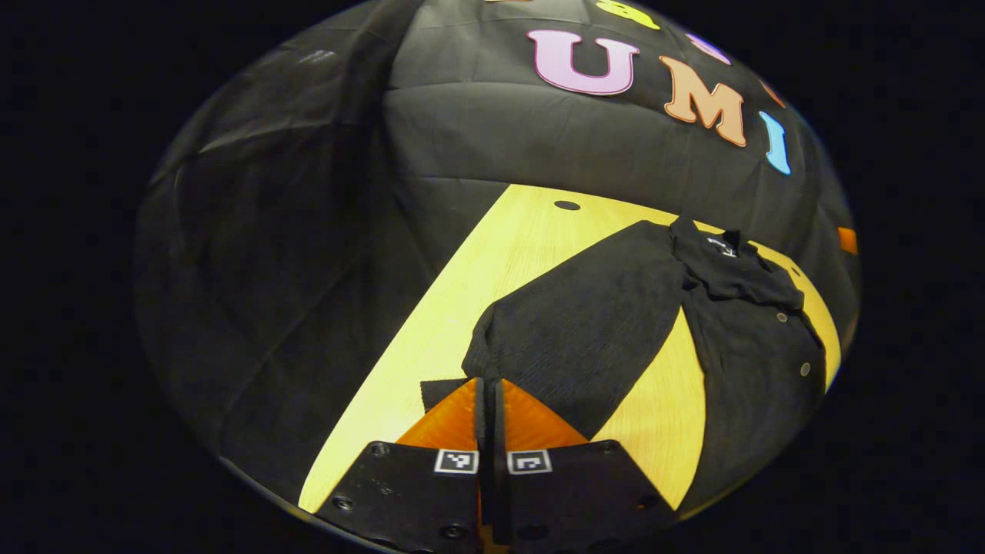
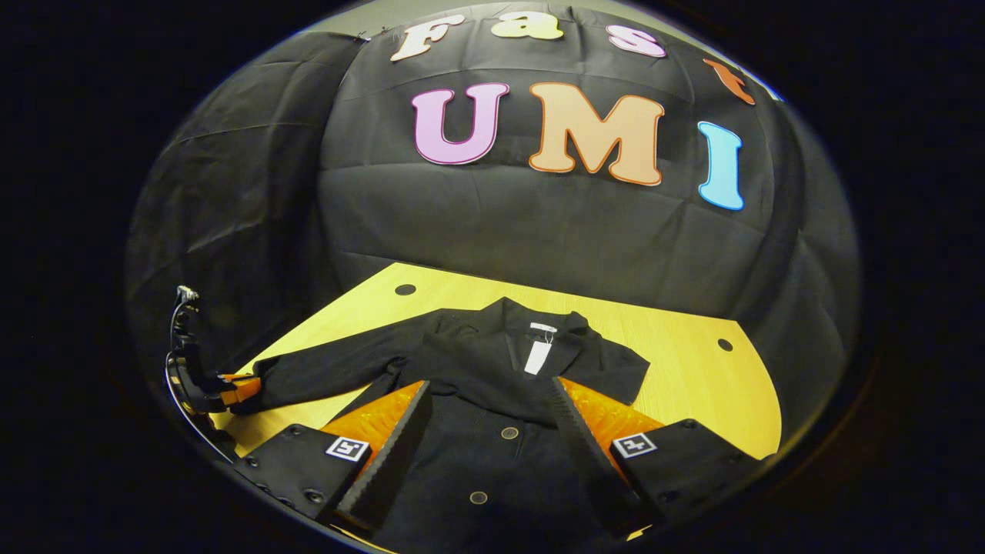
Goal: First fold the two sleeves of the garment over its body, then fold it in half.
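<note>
**Black jacket on yellow bench, one sleeve end clenched**

Hidden or unclear: in the left gripper view, the cuff of the sleeve is disappearing behind the orange fingers of the left tool, which are pressing together on that sleeve end with no gap showing. The jacket's hem is running out of the lower edge of the right gripper view. In that view's lower left, the left tool is showing small and partly cut off.

Materials and shapes: the jacket is lying flat, collar toward the wall, in a dark, matte, finely ribbed fabric with round buttons down the front and a white tag at the neck. The bench is showing smooth yellow wood grain with round dark holes. The right tool is hovering released, its fingers spread wide above the jacket front, ridged black pads facing inward.
</note>
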The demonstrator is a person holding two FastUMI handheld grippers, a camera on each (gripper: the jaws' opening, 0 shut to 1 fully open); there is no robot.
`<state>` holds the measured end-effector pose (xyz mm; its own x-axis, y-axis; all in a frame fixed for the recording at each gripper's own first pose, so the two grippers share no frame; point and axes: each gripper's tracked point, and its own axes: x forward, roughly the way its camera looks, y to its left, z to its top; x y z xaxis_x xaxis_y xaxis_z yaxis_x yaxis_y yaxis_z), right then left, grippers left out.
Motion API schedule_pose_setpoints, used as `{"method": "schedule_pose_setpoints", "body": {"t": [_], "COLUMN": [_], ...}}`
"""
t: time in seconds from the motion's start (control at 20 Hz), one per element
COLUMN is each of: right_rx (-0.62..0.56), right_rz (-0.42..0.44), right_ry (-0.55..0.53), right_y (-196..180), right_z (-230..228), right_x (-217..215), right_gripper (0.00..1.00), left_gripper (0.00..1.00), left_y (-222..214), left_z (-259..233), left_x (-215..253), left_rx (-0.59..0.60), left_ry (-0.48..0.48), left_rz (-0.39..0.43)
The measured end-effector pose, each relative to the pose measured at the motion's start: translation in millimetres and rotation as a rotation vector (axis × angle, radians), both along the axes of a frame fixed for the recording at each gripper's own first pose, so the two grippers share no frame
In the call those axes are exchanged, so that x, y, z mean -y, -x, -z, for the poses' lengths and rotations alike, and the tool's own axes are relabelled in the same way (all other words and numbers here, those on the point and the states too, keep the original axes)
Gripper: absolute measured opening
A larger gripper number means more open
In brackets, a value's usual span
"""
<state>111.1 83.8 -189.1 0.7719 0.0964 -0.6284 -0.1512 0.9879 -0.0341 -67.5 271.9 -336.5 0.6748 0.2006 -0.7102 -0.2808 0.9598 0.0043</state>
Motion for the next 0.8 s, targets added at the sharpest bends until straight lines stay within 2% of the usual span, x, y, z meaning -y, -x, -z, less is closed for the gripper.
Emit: {"method": "schedule_pose_setpoints", "body": {"t": [0.15, 0.25, 0.8], "right_rx": [0.028, 0.044, 0.096], "right_rz": [0.004, 0.005, 0.035], "right_ry": [0.010, 0.004, -0.051], "right_y": [2.0, 3.4, 16.8], "right_z": [-10.5, -15.6, -29.2], "right_x": [12.8, 20.8, 69.6], "right_gripper": [0.99, 0.99, 0.99], "left_gripper": [0.00, 0.00, 0.00], "left_y": [-2.3, -10.9, -74.7], "left_z": [-9.6, -29.3, -121.3], "left_x": [8.6, 14.7, 106.7], "left_rx": [0.019, 0.080, 0.220], "left_ry": [0.098, 0.088, 0.056], "left_rz": [-0.047, -0.043, 0.121]}}
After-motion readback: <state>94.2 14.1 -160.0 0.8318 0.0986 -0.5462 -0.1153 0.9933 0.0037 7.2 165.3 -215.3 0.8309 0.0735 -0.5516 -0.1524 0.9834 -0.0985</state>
